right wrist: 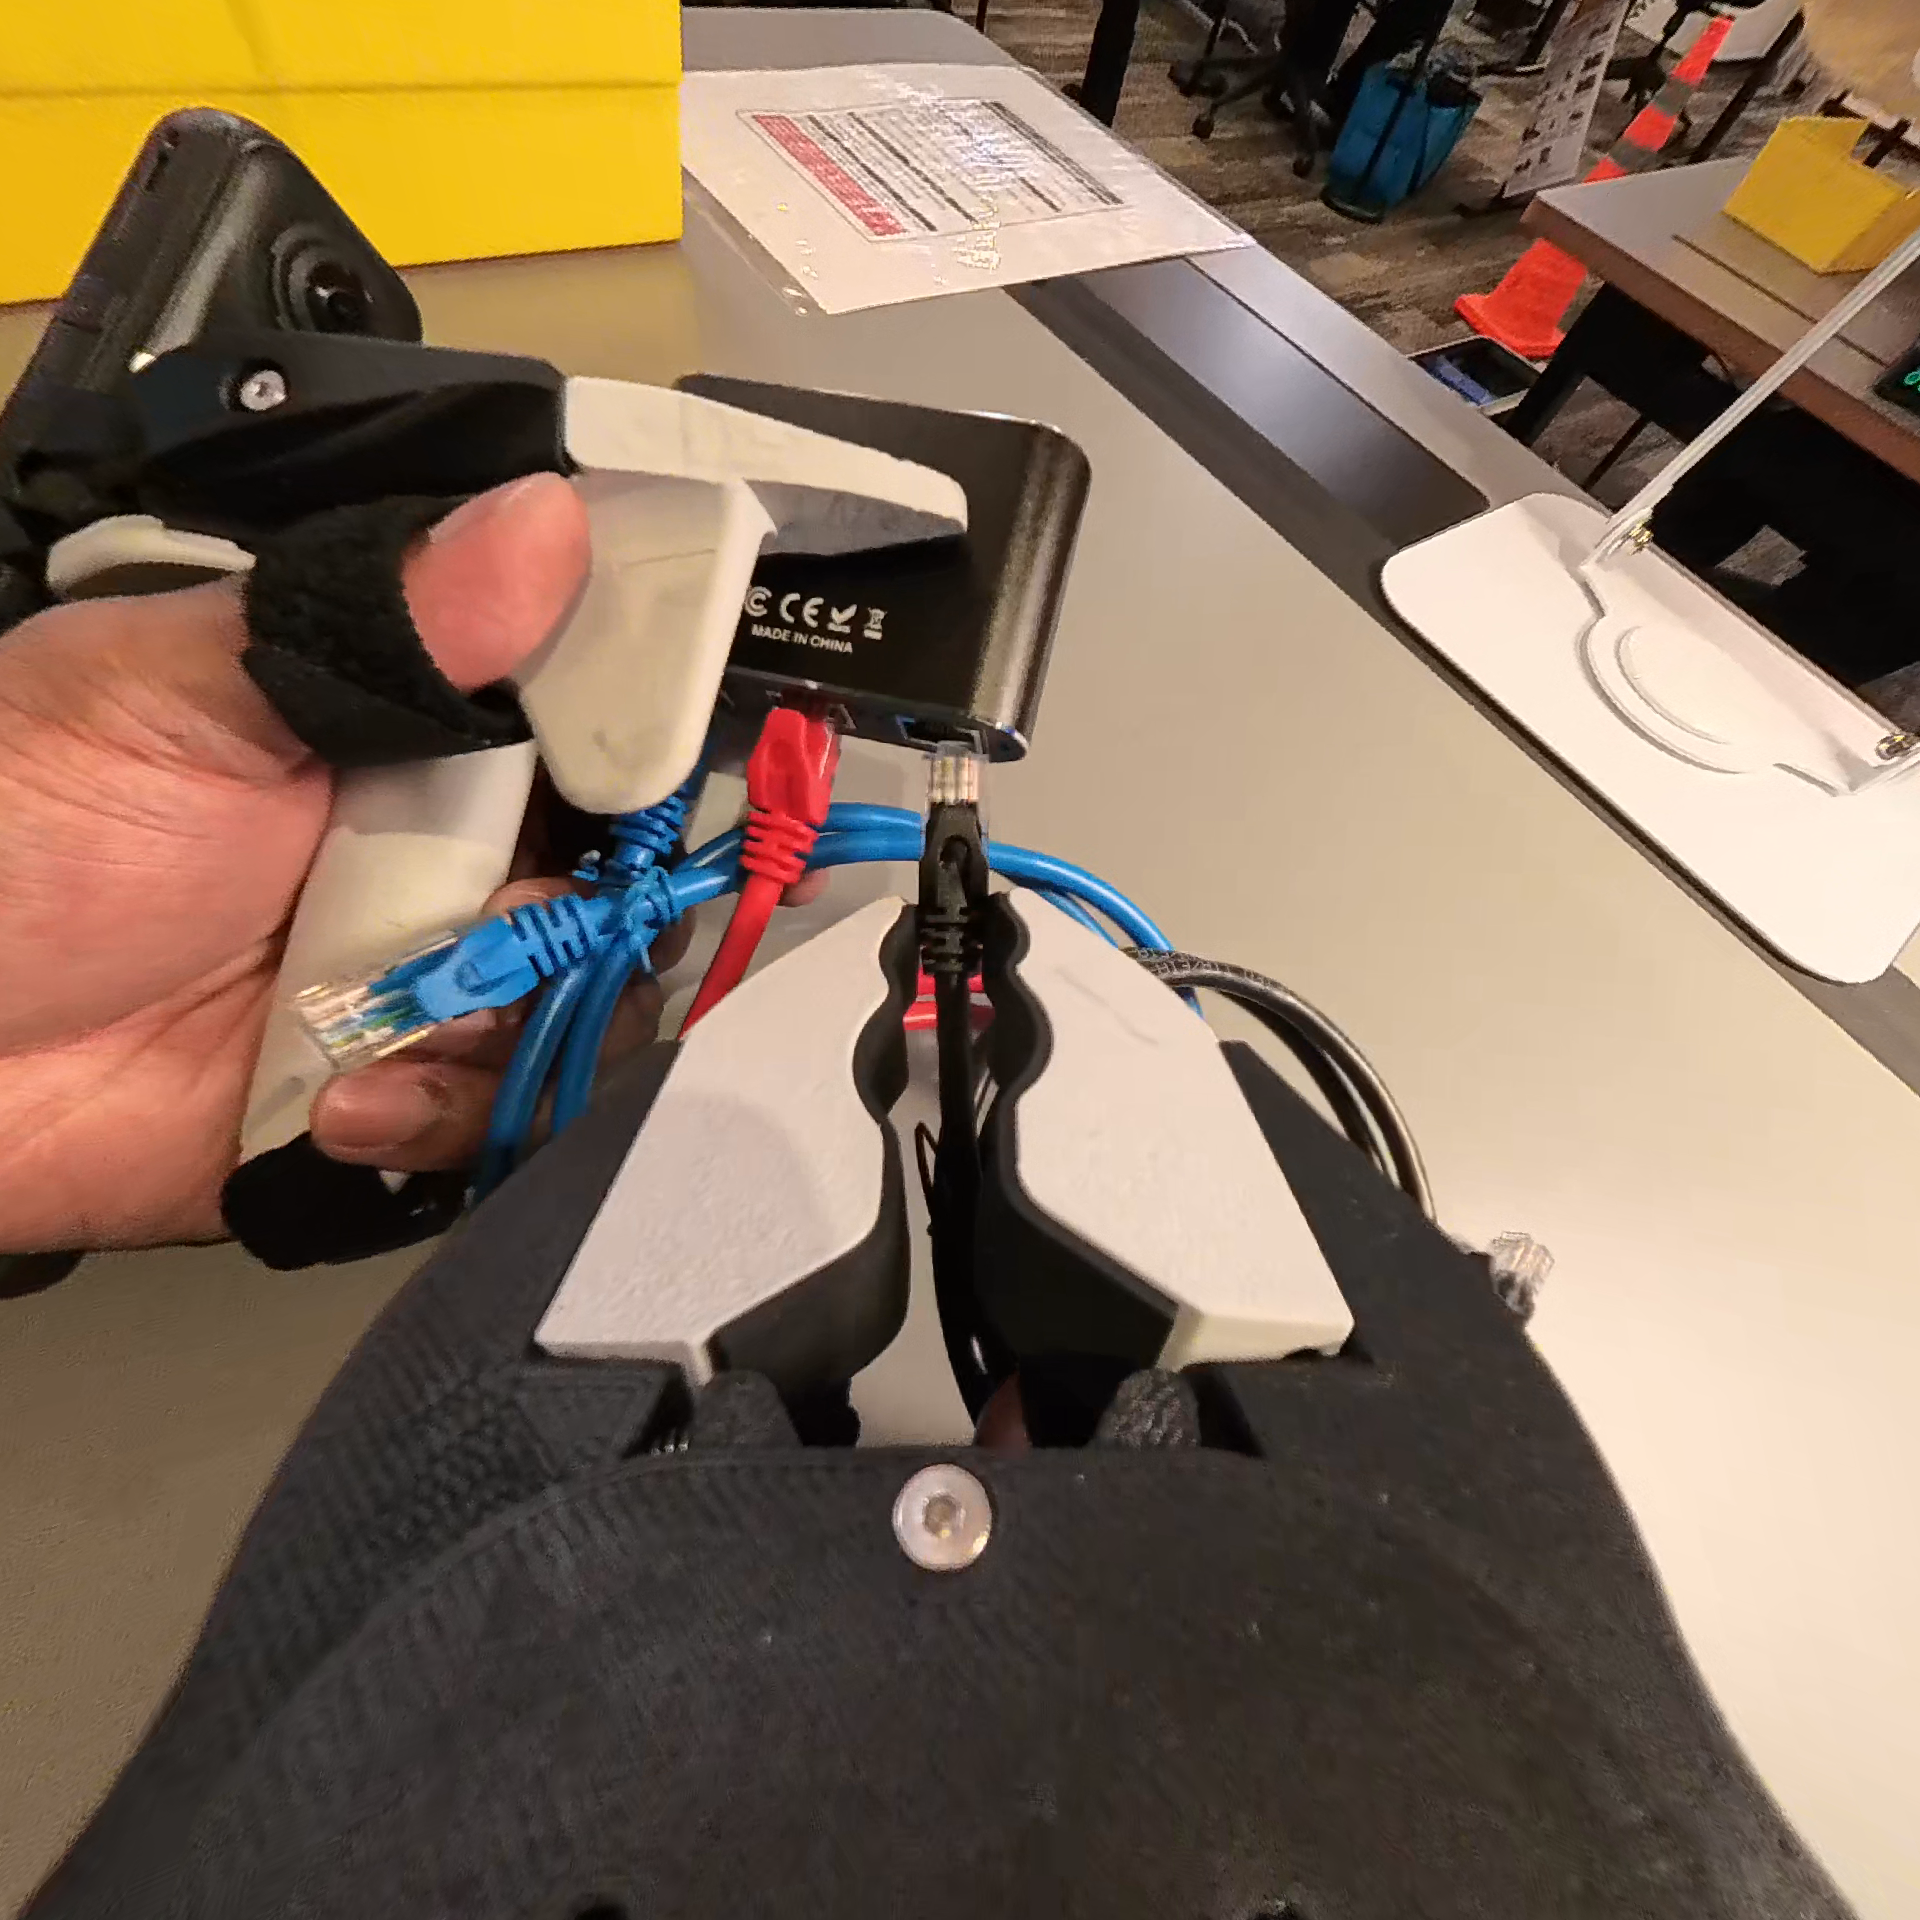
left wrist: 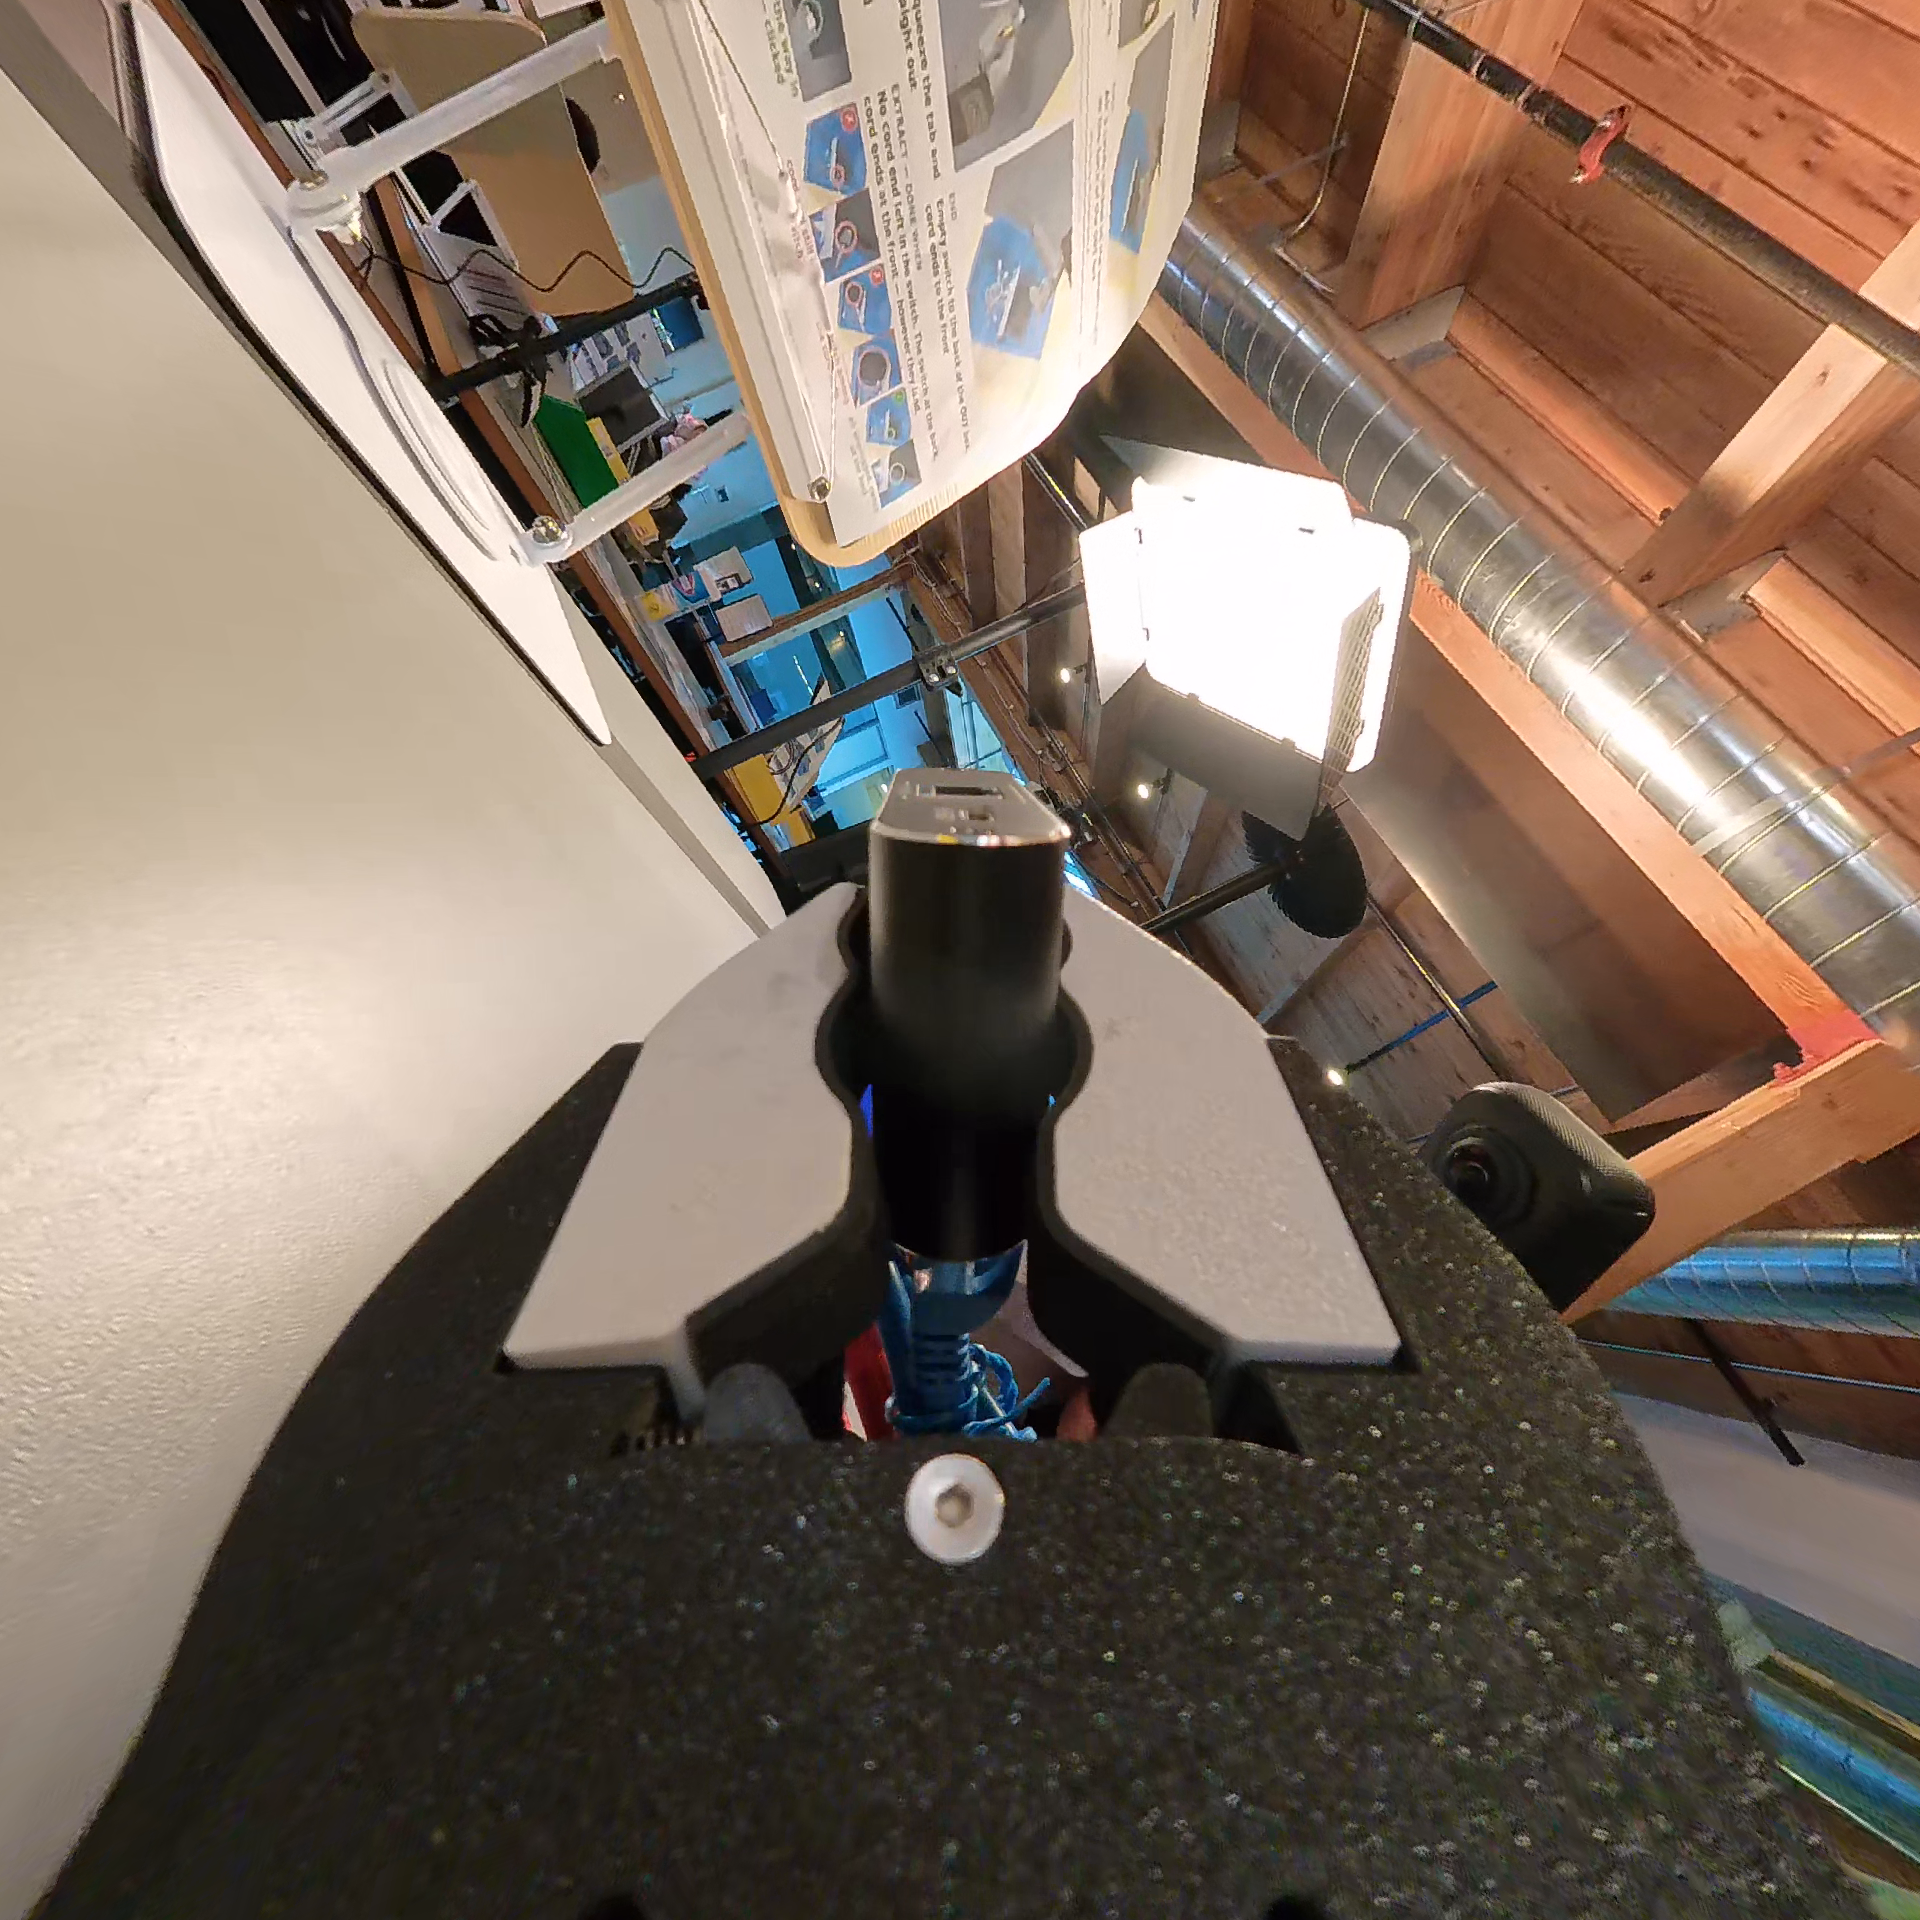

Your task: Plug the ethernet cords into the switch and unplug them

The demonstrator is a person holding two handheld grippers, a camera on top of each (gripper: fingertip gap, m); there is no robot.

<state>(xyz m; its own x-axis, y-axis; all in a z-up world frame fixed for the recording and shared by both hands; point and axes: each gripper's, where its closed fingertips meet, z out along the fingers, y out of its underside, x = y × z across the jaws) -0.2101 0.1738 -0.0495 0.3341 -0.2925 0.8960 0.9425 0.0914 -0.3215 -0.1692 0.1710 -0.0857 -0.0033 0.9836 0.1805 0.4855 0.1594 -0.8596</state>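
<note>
1. Nearest the right wrist camera, the right gripper (right wrist: pixel 948 935) has its fingers (right wrist: pixel 769 1132) closed on the black cord (right wrist: pixel 951 883), pinching it just behind the plug boot.
2. Farthest left in that view, a hand (right wrist: pixel 156 831) holds the left gripper (right wrist: pixel 727 561), whose pale fingers clamp the switch (right wrist: pixel 935 540) by its flat faces and hold it above the table (right wrist: pixel 1351 831).
3. Loose blue plug (right wrist: pixel 457 977) lies against the palm, on a bundled blue cord (right wrist: pixel 727 862) that loops below the switch.
4. Right of it, another blue end runs up toward the switch behind the left gripper's finger; whether it is seated cannot be told.
5. Red cord (right wrist: pixel 790 790) is plugged into a port on the switch's lower edge.
6. Farther right, the black cord's clear plug tip sits at the mouth of the next port, touching it; how deep it sits is unclear.
7. Behind, a laminated sheet (right wrist: pixel 966 177) lies on the table, a yellow box (right wrist: pixel 343 135) at the far left, and a white stand base (right wrist: pixel 1662 727) at the right.
8. From the left wrist view, the left gripper (left wrist: pixel 961 997) points upward, closed on the switch (left wrist: pixel 961 935); a blue cord (left wrist: pixel 940 1340) hangs from its near end between the fingers.
</note>
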